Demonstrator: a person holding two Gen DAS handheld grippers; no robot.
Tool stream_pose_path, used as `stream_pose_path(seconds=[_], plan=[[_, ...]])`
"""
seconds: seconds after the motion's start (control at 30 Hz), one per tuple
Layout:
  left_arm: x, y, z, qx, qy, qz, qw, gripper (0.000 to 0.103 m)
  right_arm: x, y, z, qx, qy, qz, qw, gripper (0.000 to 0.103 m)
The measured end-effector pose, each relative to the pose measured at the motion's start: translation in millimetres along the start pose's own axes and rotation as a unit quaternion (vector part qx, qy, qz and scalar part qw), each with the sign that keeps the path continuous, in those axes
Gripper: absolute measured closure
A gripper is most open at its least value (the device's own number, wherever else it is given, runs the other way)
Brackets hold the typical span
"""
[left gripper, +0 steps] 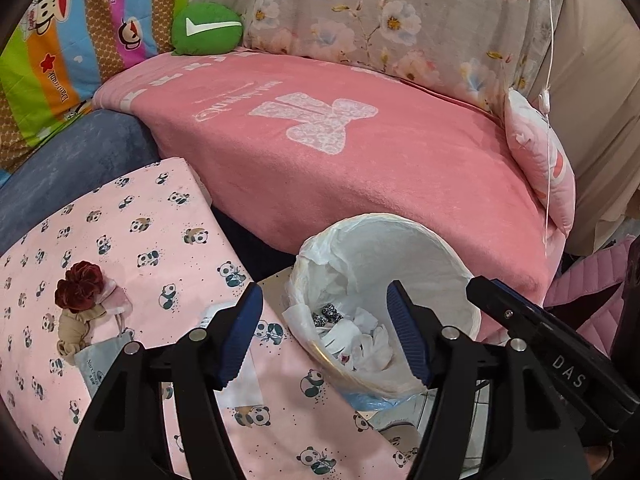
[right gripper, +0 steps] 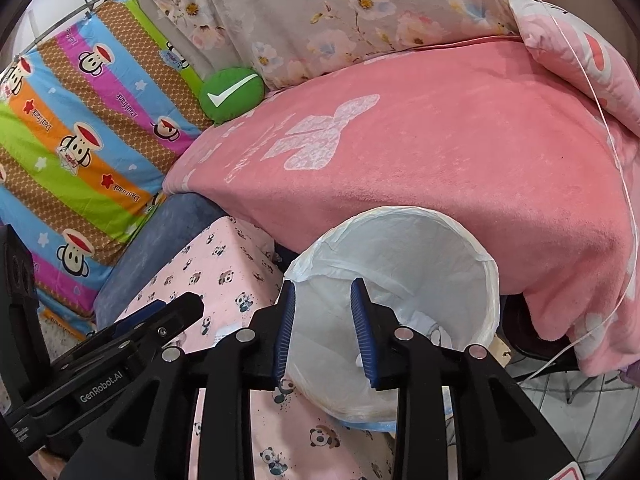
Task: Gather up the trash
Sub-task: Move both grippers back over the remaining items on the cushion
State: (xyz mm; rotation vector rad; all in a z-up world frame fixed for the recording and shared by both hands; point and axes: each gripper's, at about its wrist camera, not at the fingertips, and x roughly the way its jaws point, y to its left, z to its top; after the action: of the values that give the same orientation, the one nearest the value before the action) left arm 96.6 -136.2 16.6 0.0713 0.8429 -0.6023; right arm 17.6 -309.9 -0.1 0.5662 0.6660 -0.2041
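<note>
Where the black frames of both tools fill the lower part of each view, much hidden: near edge of the panda-print sheet [left gripper: 132, 236] and the floor beneath the trash bin [left gripper: 400, 248] mostly covered. Bin lined with a white plastic bag, tilted toward the cameras, wedged between the panda-print surface and the pink blanket [left gripper: 360, 168]. Inside, from the left wrist view, crumpled white tissues [left gripper: 360, 336] and a small black-and-white patterned scrap, too small to identify. From the right wrist view, bin contents nearly all blocked by the jaws. Left gripper [left gripper: 324, 332] hovering over the bin mouth, jaws wide apart, nothing between them. Right gripper [right gripper: 324, 328] also above the bin, jaws narrower but parted, nothing held. Off to the left on the panda sheet, a dark red scrunchie [left gripper: 80, 284] atop a beige cloth bundle and a pale printed packet [left gripper: 96, 364], lettering unreadable. Green checkmark cushion [left gripper: 208, 28] at the back.
</note>
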Motion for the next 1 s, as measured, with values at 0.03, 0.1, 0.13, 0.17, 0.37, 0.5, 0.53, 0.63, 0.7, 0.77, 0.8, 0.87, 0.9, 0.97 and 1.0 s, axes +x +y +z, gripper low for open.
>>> stream_pose_path(seconds=[0.03, 0.1, 0.13, 0.17, 0.37, 0.5, 0.53, 0.63, 0.7, 0.77, 0.8, 0.87, 0.9, 0.97, 1.0], plan=[[-0.9, 2.2, -1.1, -0.002, 0.0, 0.002, 1.0, 0.042, 0.1, 1.0, -0.9, -0.001, 0.001, 0.001, 1.0, 0.071], [-3.5, 7.4, -4.4, -0.006, 0.0, 0.005, 1.0, 0.042, -0.6, 6.1, -5.0, -0.006, 0.002, 0.003, 1.0, 0.068], [-4.9, 10.3, -6.4, -0.009, 0.0, 0.006, 0.9999, 0.042, -0.6, 8.2, -6.8, -0.007, 0.003, 0.004, 1.0, 0.067], [-5.9, 12.8, -7.9, -0.012, 0.001, 0.006, 0.9999, 0.042, -0.1, 11.0, -8.9, -0.009, 0.006, 0.006, 1.0, 0.066], [-12.6, 31.8, -19.8, -0.033, 0.006, 0.013, 0.9994, 0.04, 0.7, 30.8, -22.2, -0.022, 0.017, 0.016, 0.999, 0.061], [-20.1, 44.8, -26.8, -0.045, 0.004, 0.02, 0.9988, 0.036, 3.1, 44.7, -31.2, -0.032, 0.026, 0.024, 0.999, 0.06], [-21.8, 48.0, -28.7, -0.047, 0.003, 0.021, 0.9986, 0.036, 4.0, 49.3, -34.0, -0.035, 0.029, 0.026, 0.999, 0.06], [-26.6, 59.0, -34.1, -0.057, 0.002, 0.028, 0.998, 0.035, 5.7, 59.0, -40.2, -0.041, 0.035, 0.031, 0.998, 0.06], [-30.0, 67.5, -38.3, -0.065, 0.003, 0.031, 0.9974, 0.035, 6.0, 65.0, -44.9, -0.045, 0.038, 0.033, 0.998, 0.06], [-33.7, 77.2, -43.3, -0.073, 0.002, 0.037, 0.9967, 0.034, 6.4, 71.5, -49.2, -0.051, 0.042, 0.035, 0.997, 0.06], [-34.7, 81.0, -45.6, -0.077, 0.002, 0.041, 0.9962, 0.033, 7.2, 75.0, -51.8, -0.054, 0.043, 0.036, 0.997, 0.06], [-36.8, 92.0, -51.0, -0.086, 0.002, 0.048, 0.9951, 0.03, 10.2, 80.8, -57.3, -0.059, 0.049, 0.036, 0.996, 0.06], [-37.4, 96.0, -53.3, -0.089, 0.003, 0.052, 0.9947, 0.03, 11.6, 82.3, -58.0, -0.06, 0.051, 0.036, 0.996, 0.06], [-37.9, 106.9, -58.3, -0.094, 0.006, 0.063, 0.9935, 0.03, 15.8, 85.7, -62.0, -0.06, 0.057, 0.035, 0.996, 0.059], [-37.9, 112.9, -61.3, -0.097, 0.008, 0.068, 0.9929, 0.03, 18.8, 87.6, -65.1, -0.061, 0.062, 0.035, 0.996, 0.059]])
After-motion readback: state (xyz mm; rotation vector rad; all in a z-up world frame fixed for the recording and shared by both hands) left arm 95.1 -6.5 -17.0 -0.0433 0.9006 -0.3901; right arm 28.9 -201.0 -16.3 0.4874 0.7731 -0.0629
